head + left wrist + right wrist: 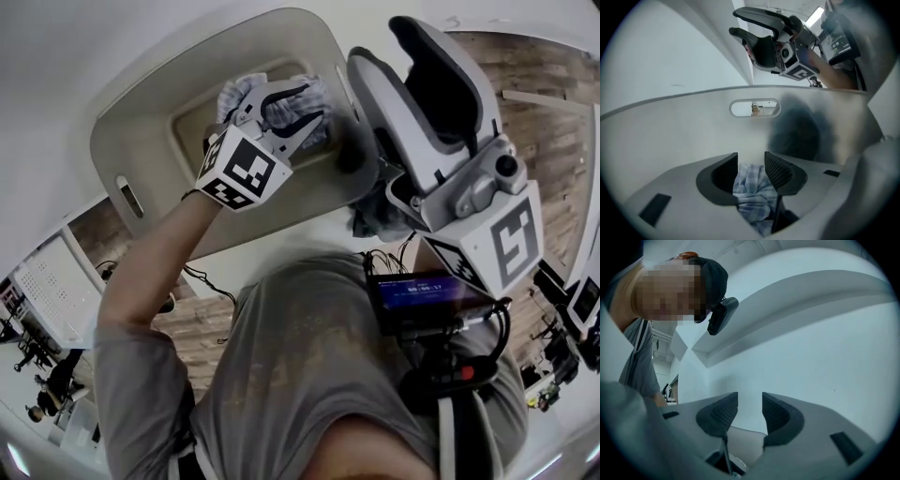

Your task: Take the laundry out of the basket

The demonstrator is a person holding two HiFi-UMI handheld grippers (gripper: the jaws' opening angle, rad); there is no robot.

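The basket (131, 141) stands in front of the person, its opening turned up toward the head view. The left gripper (281, 105) reaches down inside it. The laundry (239, 92) lies at the bottom of the basket, bunched between that gripper's 2 jaws, which stand apart. A handle slot (754, 108) sits in the wall ahead of the left gripper. The right gripper (384, 42) is outside the basket, just beside its right rim and above that wall, with nothing between its 2 parted jaws.
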